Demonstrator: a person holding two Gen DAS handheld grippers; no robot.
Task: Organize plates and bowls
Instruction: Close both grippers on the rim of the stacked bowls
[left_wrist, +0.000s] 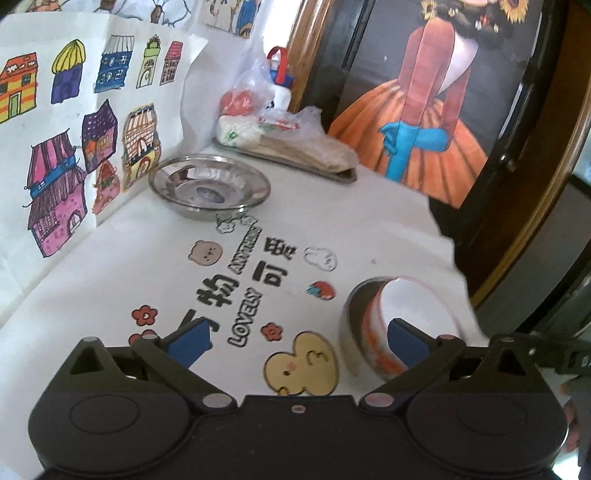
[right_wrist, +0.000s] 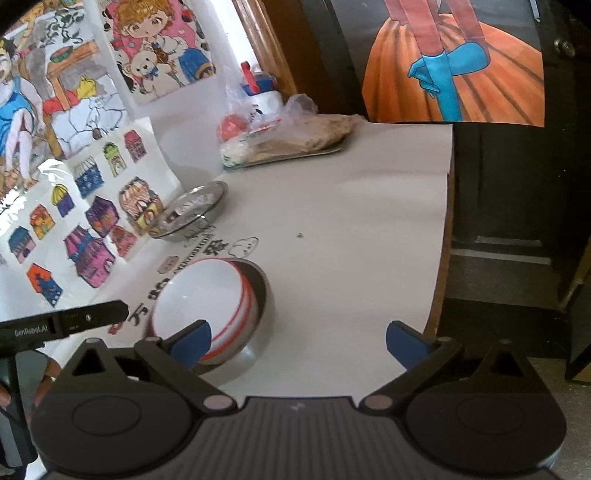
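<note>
The left gripper (left_wrist: 299, 343) and the right gripper (right_wrist: 299, 343) both gape wide, holding nothing. Between them the white bowl (right_wrist: 201, 314) sits nested in a grey bowl (right_wrist: 263, 295), and beyond the white bowl stands the steel plate (left_wrist: 208, 188). The white bowl looks tilted; a careless nudge could tip it.

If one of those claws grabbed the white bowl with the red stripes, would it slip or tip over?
The white bowl looks glossy and glazed, so its smooth rim would likely be slippery. It seems stiff and probably breakable if dropped. It sits inside a grey bowl and appears tilted, so a push might rock it or drag both along.
</note>
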